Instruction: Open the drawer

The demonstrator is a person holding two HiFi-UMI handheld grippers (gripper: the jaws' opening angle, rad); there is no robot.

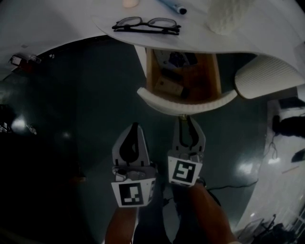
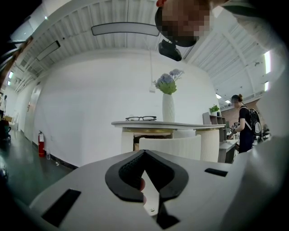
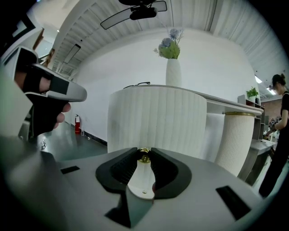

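The drawer [image 1: 186,106] has a curved, ribbed white front and stands pulled out from under the round white table [image 1: 71,21]. Its wooden inside [image 1: 200,78] is open to view and holds a few small items. My right gripper [image 1: 185,119] is shut on the small gold knob [image 3: 144,156] in the middle of the drawer front [image 3: 158,119]. My left gripper [image 1: 135,127] hovers beside it on the left, a little short of the drawer. Its jaws are shut with nothing between them [image 2: 144,152].
A pair of black glasses [image 1: 147,25], a blue pen [image 1: 174,6] and a white vase [image 1: 228,16] with flowers [image 2: 168,83] sit on the tabletop. A ribbed white piece [image 1: 267,76] juts out at the right. A person [image 2: 246,126] stands at the far right. Dark floor surrounds the table.
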